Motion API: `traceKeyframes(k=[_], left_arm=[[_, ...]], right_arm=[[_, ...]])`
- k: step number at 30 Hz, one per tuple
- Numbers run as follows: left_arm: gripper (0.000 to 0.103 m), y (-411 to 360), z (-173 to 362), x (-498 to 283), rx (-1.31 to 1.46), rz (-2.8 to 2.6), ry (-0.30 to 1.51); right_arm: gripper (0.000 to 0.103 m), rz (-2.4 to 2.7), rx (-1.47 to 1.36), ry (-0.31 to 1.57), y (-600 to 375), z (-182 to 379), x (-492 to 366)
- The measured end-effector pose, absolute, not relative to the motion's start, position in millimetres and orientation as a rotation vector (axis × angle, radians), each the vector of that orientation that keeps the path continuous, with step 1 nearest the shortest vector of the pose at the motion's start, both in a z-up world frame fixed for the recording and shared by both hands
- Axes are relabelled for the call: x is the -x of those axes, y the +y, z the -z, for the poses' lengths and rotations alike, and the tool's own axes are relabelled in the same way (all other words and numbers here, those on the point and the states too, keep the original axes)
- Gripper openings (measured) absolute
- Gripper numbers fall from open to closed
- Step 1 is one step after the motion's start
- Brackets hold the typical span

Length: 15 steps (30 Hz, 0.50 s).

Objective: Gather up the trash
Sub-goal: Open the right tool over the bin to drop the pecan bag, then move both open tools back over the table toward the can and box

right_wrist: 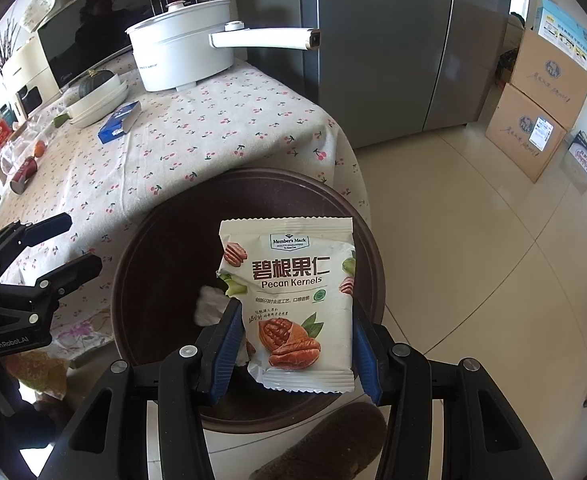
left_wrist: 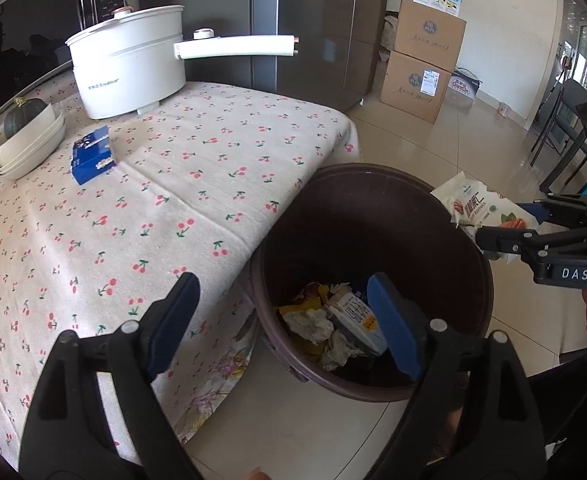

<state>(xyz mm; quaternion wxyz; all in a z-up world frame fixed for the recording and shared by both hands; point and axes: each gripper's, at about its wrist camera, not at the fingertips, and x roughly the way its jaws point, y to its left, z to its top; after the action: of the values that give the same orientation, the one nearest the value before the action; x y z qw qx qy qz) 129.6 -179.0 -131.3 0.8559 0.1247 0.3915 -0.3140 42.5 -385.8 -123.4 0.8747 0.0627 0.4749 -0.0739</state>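
since the right gripper [right_wrist: 295, 344] pinches the snack packet [right_wrist: 293, 300] above the bin [right_wrist: 133, 264], release squarely over its middle, with the empty left gripper [left_wrist: 289, 320] spread wide.

My right claw [right_wrist: 295, 344] has its blue pads [right_wrist: 229, 344] pressed on both side edges of a torn pecan kernels packet [right_wrist: 293, 300], holding it upright over the mouth of the dark brown trash bin [right_wrist: 133, 280]. My left claw [right_wrist: 69, 244] sits at the left edge, parted with nothing between its fingers, over the cherry-print counter [right_wrist: 197, 136]. Farther back on it I see a white pot [right_wrist: 185, 56] and a blue box [right_wrist: 119, 122].
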Motion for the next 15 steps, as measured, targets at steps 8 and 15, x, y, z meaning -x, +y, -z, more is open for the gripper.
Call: traceKeyframes(k=[8,15], left_arm=[[0.1,-148,128,-145,-0.189,0.543,0.873],[0.101,-127,122,-148,-0.17,0.494,0.89]], right_arm=[[0.055,0.149,-0.125,0.996,-379,123,-49],[0.082,0.16,-0.123,0.979,-371,118,-56]])
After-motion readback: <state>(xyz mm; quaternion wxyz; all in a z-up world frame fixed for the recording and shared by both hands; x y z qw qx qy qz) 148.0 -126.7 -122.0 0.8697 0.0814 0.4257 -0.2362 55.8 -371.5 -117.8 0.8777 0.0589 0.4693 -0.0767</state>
